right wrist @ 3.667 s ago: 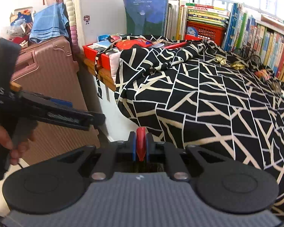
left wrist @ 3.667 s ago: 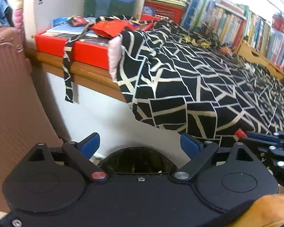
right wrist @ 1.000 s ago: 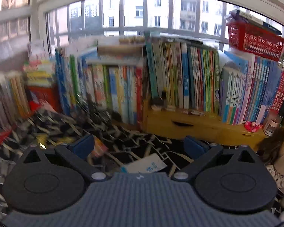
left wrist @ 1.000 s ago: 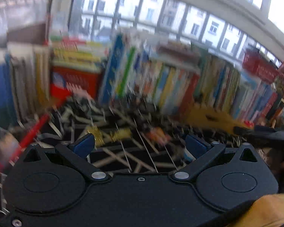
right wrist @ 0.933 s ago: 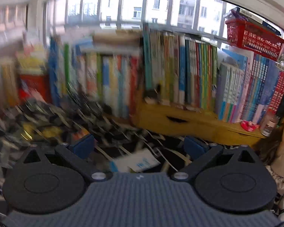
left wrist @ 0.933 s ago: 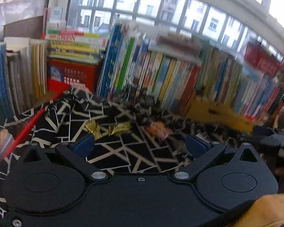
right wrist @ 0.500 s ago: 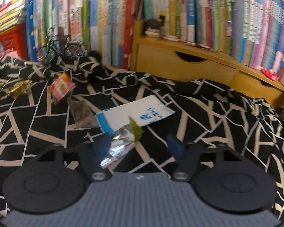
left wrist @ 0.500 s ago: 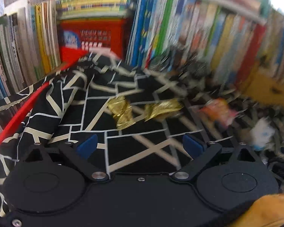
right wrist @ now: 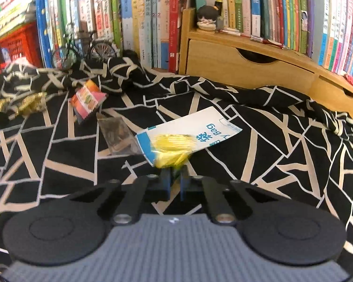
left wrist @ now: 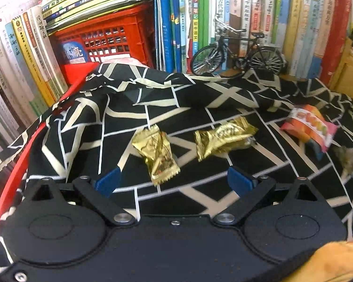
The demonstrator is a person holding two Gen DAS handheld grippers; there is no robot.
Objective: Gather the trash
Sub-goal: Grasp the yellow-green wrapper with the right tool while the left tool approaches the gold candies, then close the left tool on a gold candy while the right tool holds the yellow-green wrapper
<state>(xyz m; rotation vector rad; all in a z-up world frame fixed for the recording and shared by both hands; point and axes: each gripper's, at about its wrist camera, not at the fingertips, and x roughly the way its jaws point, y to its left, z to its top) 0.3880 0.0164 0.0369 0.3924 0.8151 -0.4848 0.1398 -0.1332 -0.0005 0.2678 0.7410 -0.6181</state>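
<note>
My left gripper hangs open low over the black-and-cream patterned cloth. A crumpled gold wrapper lies just ahead, between its blue fingertips, untouched. A second gold wrapper and an orange snack packet lie further right. In the right wrist view my right gripper has its jaws closing tight on a yellow wrapper, pinched between the pads. Behind it rests a white and blue paper bag, with a clear packet to its left.
Rows of books stand along the back, with a red crate at the left. A model bicycle stands at the cloth's far edge. A wooden drawer unit bears a small figurine. Another orange packet view lies left.
Both grippers came down toward the patterned cloth. The right jaws went from wide apart to shut on the wrapper by the white bag. The left jaws stayed apart, now near the gold wrappers.
</note>
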